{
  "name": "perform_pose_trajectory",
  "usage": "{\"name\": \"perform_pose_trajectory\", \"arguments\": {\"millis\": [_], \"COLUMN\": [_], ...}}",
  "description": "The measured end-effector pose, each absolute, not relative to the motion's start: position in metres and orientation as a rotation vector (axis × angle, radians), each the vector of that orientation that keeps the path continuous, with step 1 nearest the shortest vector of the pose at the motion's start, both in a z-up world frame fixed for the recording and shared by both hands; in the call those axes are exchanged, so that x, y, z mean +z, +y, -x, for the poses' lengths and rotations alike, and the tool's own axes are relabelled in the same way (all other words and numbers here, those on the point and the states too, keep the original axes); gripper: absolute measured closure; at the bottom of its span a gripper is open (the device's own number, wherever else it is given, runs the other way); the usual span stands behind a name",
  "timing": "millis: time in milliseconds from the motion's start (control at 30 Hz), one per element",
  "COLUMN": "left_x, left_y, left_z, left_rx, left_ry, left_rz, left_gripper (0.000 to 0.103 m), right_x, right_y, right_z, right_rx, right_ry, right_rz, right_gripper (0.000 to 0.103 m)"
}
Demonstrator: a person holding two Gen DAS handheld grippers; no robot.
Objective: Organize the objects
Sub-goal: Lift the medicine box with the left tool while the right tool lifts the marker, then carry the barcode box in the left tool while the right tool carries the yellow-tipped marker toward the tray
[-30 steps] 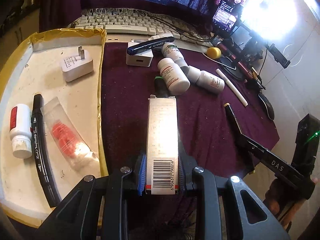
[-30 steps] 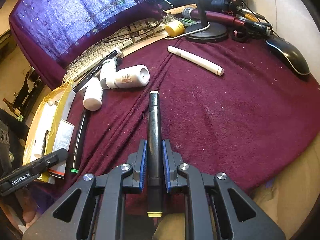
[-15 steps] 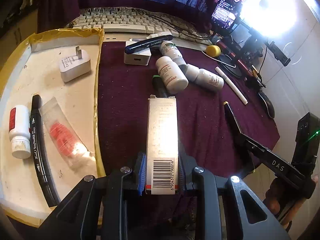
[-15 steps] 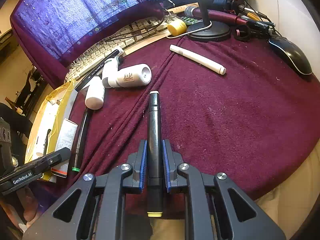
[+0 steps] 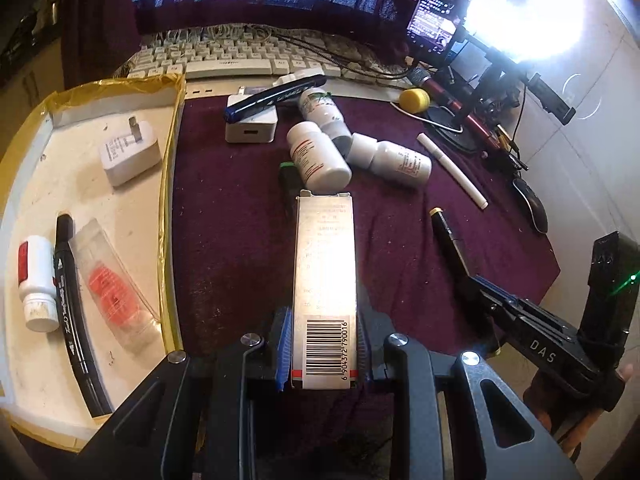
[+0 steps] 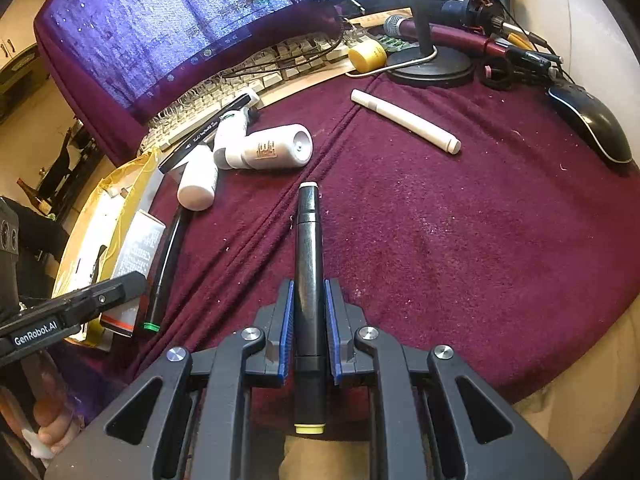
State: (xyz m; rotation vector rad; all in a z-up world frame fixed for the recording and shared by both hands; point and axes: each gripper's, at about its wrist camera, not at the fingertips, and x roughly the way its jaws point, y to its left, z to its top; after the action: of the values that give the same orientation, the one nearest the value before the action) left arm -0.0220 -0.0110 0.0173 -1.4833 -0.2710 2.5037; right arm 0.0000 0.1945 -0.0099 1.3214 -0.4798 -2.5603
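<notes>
My left gripper (image 5: pixel 323 344) is shut on a long white carton (image 5: pixel 325 276) with a barcode, held above the maroon cloth (image 5: pixel 224 220). My right gripper (image 6: pixel 308 332) is shut on a black marker (image 6: pixel 307 264) with a yellow end cap, pointing forward over the cloth (image 6: pixel 460 240). The carton (image 6: pixel 138 248) and left gripper (image 6: pixel 72 312) show at the left of the right wrist view. The right gripper (image 5: pixel 516 312) with its marker (image 5: pixel 448 232) shows at the right of the left wrist view. A shallow yellow-edged tray (image 5: pixel 132 208) lies at the left.
The tray holds a white charger (image 5: pixel 128 152), a small white bottle (image 5: pixel 35 280), a black marker (image 5: pixel 72 312) and a clear packet (image 5: pixel 112 280). On the cloth lie three white bottles (image 5: pixel 320 156), a white adapter (image 5: pixel 250 124), a blue pen (image 5: pixel 276 96), a white stick (image 5: pixel 452 168) and a green-capped marker (image 6: pixel 164 264). Keyboard (image 5: pixel 224 60), mouse (image 6: pixel 592 124) and phone (image 5: pixel 440 4) stand behind.
The left gripper with the carton has shifted slightly; the tray and objects sit a little further left in its view. The right gripper still holds the marker, nearly still.
</notes>
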Motion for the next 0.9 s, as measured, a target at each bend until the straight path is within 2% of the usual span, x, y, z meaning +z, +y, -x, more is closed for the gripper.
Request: {"name": "perform_pose_trajectory", "arguments": {"millis": [900], "left_x": [0.0128], "left_y": [-0.0025], "left_z": [0.0319], "left_rx": [2.493], "left_ry": [-0.255], "left_rz": [1.527], "left_gripper": [0.080], "right_x": [-0.0106], "right_y": [0.1984], "right_z": [0.0036], "right_rx": [-2.526], "right_ry": [-0.489], "right_rz": [-1.326], "right_gripper": [0.090]}}
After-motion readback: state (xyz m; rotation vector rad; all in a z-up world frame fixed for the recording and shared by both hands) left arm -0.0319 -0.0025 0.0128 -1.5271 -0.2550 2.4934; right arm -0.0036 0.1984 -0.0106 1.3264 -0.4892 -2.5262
